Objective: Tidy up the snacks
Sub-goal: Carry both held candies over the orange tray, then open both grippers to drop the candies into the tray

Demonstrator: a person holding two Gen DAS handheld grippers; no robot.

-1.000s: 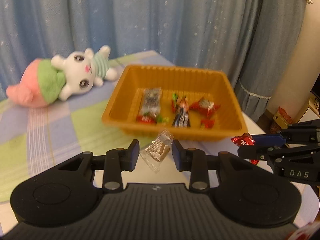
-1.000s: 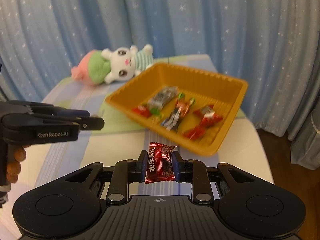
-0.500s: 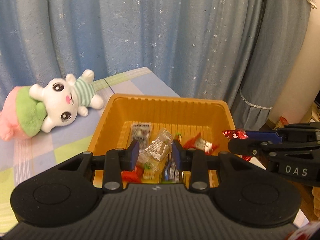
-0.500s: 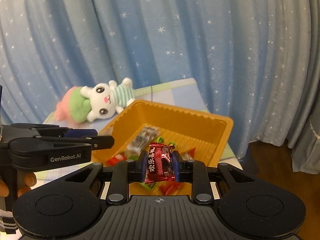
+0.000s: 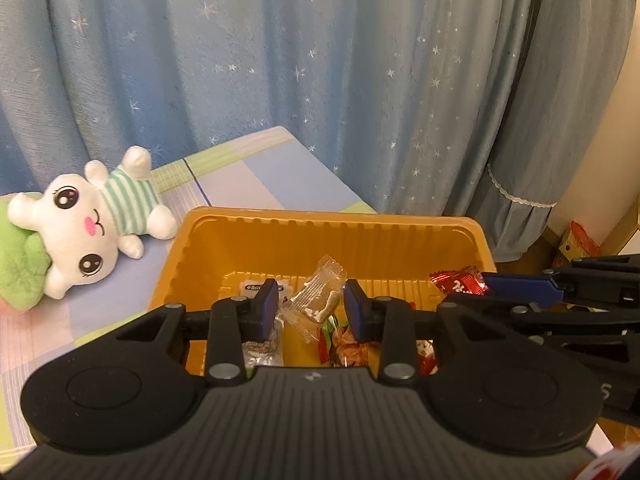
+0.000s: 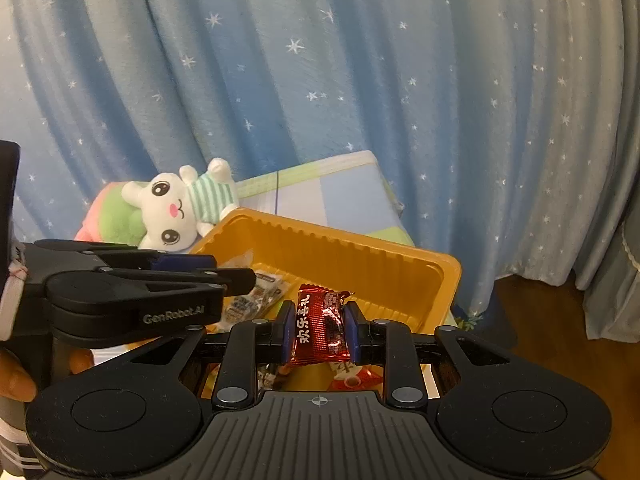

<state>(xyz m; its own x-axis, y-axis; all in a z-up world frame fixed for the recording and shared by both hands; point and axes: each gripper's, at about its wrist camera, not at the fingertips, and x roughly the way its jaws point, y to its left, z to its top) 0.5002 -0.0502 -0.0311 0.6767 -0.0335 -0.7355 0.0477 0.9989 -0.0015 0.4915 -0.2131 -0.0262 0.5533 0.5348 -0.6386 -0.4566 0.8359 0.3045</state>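
An orange plastic tray (image 5: 332, 236) (image 6: 360, 256) holds several wrapped snacks. My left gripper (image 5: 313, 310) hangs over the tray, its jaws apart, with a clear-wrapped snack (image 5: 318, 302) loose between them, touching neither pad clearly. My right gripper (image 6: 319, 330) is shut on a red candy packet (image 6: 320, 328) above the tray. In the left wrist view the red packet (image 5: 460, 282) sticks out of the right gripper at the right. In the right wrist view the left gripper's fingers (image 6: 160, 276) reach in from the left over the tray.
A white bunny plush (image 5: 84, 216) (image 6: 176, 212) lies on the checked tablecloth (image 5: 256, 176) left of the tray. Blue star-patterned curtains (image 6: 320, 80) hang behind. The table edge and wooden floor (image 6: 540, 312) are at the right.
Both grippers moved forward and are now over the tray. The left jaws have widened around the clear-wrapped snack. The right still grips the red packet.
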